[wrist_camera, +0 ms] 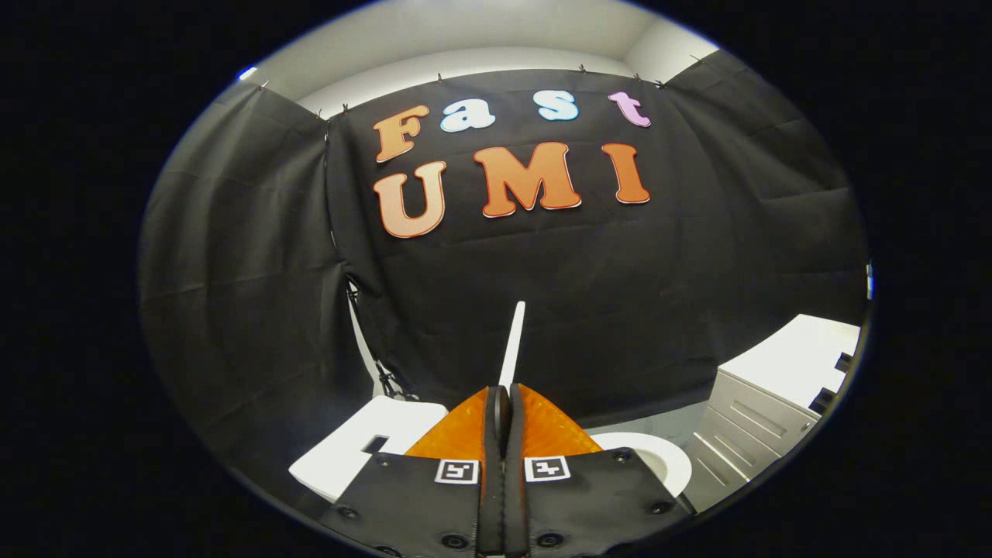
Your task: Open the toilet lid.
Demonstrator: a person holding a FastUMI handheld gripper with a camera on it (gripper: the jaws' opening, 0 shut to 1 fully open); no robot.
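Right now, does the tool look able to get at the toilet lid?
Probably yes: it seems to have it already. The tool is closed on the thin white toilet lid, which stands edge-on, rising from between the fingers. Below lies the toilet seat, a tank beside it. Nothing blocks it.

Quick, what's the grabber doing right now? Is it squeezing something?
Gripper: closed, both fingers pinching the edge of the raised toilet lid, which stands up edge-on above the toilet bowl.
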